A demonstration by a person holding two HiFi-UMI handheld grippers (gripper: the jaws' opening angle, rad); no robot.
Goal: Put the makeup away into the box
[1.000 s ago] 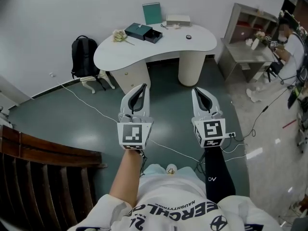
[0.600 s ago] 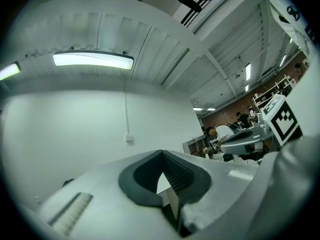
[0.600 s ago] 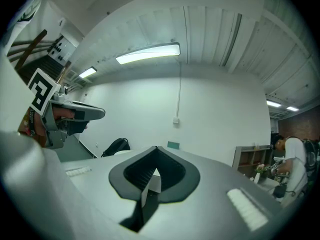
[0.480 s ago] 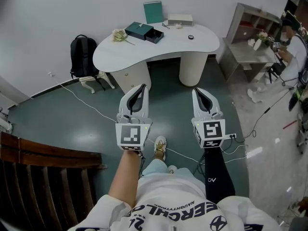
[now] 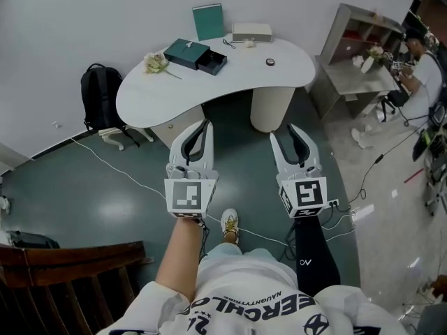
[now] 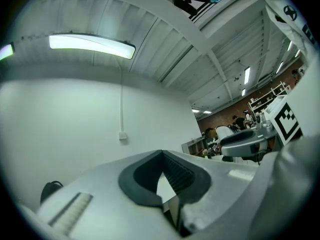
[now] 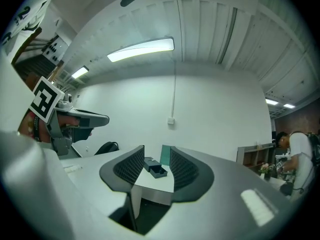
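The white curved table (image 5: 147, 96) stands ahead of me. On it lies a dark teal box (image 5: 184, 51) with its drawer (image 5: 214, 63) pulled out, also seen far off in the right gripper view (image 7: 155, 169). A small round dark makeup item (image 5: 269, 62) lies to the right of it. A teal lid (image 5: 207, 21) and a white box (image 5: 251, 32) stand at the back. My left gripper (image 5: 204, 125) (image 6: 161, 154) is shut and empty. My right gripper (image 5: 288, 132) (image 7: 152, 165) has just been opening and stands open with nothing between its fingers. Both hang over the floor, short of the table.
A flower sprig (image 5: 155, 63) lies at the table's left. A black backpack (image 5: 98, 93) leans by the wall. A grey shelf unit (image 5: 356, 54) and a seated person (image 5: 422, 61) are at the right. Cables (image 5: 133, 176) cross the green floor. A wooden chair (image 5: 63, 271) stands at my lower left.
Both grippers have moved forward toward the table, which now looks nearer. The right gripper's jaws have gone from shut to open. The left stays shut.
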